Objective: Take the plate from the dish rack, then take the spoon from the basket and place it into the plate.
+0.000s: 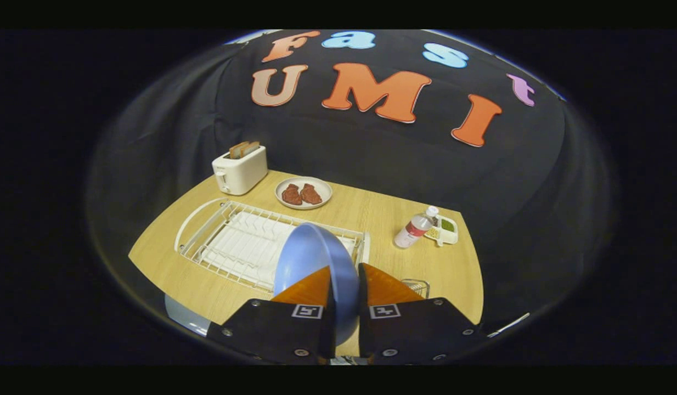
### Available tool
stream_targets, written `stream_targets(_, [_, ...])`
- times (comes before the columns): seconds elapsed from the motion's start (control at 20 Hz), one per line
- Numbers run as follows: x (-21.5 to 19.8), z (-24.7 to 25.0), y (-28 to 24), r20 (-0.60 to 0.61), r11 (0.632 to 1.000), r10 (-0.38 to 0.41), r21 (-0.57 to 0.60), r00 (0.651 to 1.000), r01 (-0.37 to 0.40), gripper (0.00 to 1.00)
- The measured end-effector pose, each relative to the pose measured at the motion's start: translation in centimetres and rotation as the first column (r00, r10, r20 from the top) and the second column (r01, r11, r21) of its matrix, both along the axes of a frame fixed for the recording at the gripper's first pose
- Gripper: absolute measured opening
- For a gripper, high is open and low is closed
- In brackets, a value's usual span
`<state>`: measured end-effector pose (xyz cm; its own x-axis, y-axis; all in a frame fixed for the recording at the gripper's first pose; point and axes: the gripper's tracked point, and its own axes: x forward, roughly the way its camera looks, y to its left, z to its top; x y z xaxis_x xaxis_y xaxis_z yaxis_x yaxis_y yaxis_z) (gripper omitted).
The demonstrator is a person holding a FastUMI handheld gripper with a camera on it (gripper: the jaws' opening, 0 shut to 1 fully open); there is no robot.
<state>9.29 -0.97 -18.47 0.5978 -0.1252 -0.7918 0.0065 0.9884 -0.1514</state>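
A light blue plate (311, 258) stands on edge between my fingers, lifted clear above the near right end of the white wire dish rack (229, 241). My gripper (344, 285) is shut on the plate's rim, one finger on each face. The plate hides part of the rack's right end. A small wire basket (418, 286) peeks out just right of my right finger (385, 288); I cannot make out the spoon in it.
On the wooden table (366, 211) stand a white toaster (240, 170) with bread, a white plate holding two meat pieces (303, 193), a water bottle (414, 227) and a small divided dish (445, 229). A pale blue object (185, 318) lies below the table's near edge.
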Motion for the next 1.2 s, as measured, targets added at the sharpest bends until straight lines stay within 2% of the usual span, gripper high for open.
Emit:
stream_targets(0.35, [-4.9,-2.4,-0.2,-0.006,0.996,-0.002,0.087,1.000,0.002,0.16])
stream_targets(0.75, [-9.9,-6.1,-0.2,-0.027,0.979,-0.044,0.198,0.999,0.048,0.16])
stream_targets(0.95, [-12.3,-9.2,0.7,-0.055,0.958,-0.058,0.279,0.997,0.071,0.16])
stream_targets(1.2, [-13.8,-12.9,0.8,-0.091,0.923,-0.111,0.359,0.990,0.137,0.17])
